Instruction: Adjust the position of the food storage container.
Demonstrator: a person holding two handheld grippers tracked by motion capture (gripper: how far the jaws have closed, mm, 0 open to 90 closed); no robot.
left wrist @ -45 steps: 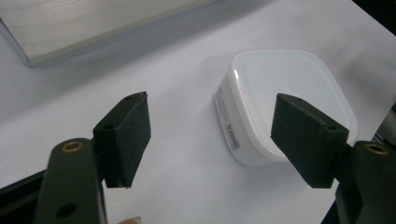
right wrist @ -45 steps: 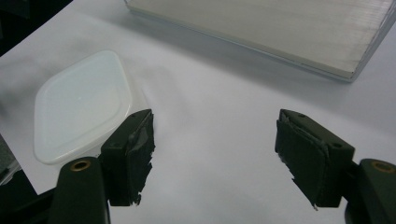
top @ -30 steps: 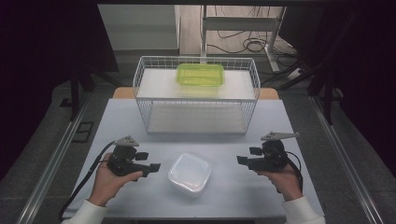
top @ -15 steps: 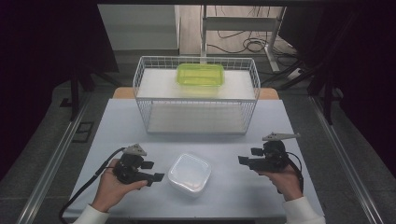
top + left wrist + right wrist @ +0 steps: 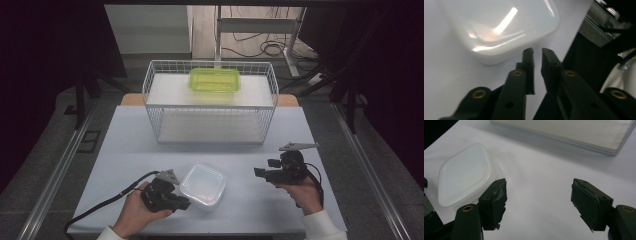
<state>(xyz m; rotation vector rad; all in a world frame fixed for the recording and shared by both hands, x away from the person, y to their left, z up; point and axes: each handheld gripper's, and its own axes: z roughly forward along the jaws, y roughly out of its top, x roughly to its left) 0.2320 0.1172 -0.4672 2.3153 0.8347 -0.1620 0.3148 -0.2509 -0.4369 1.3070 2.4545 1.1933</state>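
Translucent white plastic container (image 5: 202,186), lidded, lay on the pale table (image 5: 125,150) just beyond the left gripper (image 5: 537,53), whose jaws had just been closing to a narrow slit with nothing between them, seemingly to nudge its near edge. Right gripper (image 5: 539,195) waited beside it, jaws wide apart and empty; farther off, a wire basket (image 5: 210,107) carried a green container (image 5: 214,80).

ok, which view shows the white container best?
The high view: the whole white container on the table, with the left gripper at its near-left edge. The right gripper view shows the container complete but off to the side; the left gripper view crops it to one blurred, glary corner.
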